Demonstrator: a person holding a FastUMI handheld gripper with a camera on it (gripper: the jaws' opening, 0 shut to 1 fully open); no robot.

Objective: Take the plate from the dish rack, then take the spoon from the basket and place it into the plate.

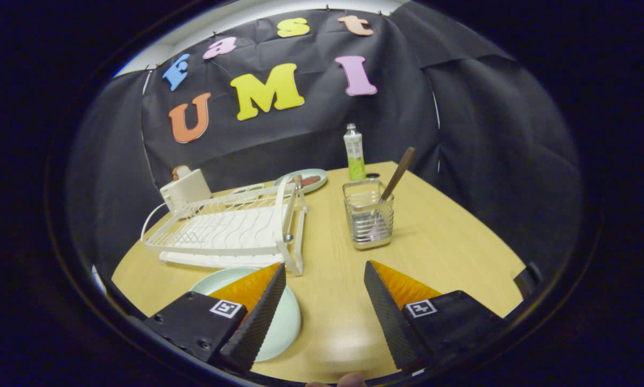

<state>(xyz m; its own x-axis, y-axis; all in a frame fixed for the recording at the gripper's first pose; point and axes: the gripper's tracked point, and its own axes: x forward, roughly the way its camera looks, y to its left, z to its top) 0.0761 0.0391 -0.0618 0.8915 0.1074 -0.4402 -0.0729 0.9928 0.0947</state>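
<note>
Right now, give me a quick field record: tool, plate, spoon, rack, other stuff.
tool: tool open, nothing between the fingers, over bare table
plate: pale green plate flat on the table in front of the dish rack, partly under one finger
spoon: wooden-handled spoon standing in the wire basket, beyond the fingers
rack: no dishes visible in it
other: bottle, second plate, toaster further back

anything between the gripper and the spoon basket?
No. In the gripper view, only bare table lies between the open gripper and the basket holding the spoon.
</note>
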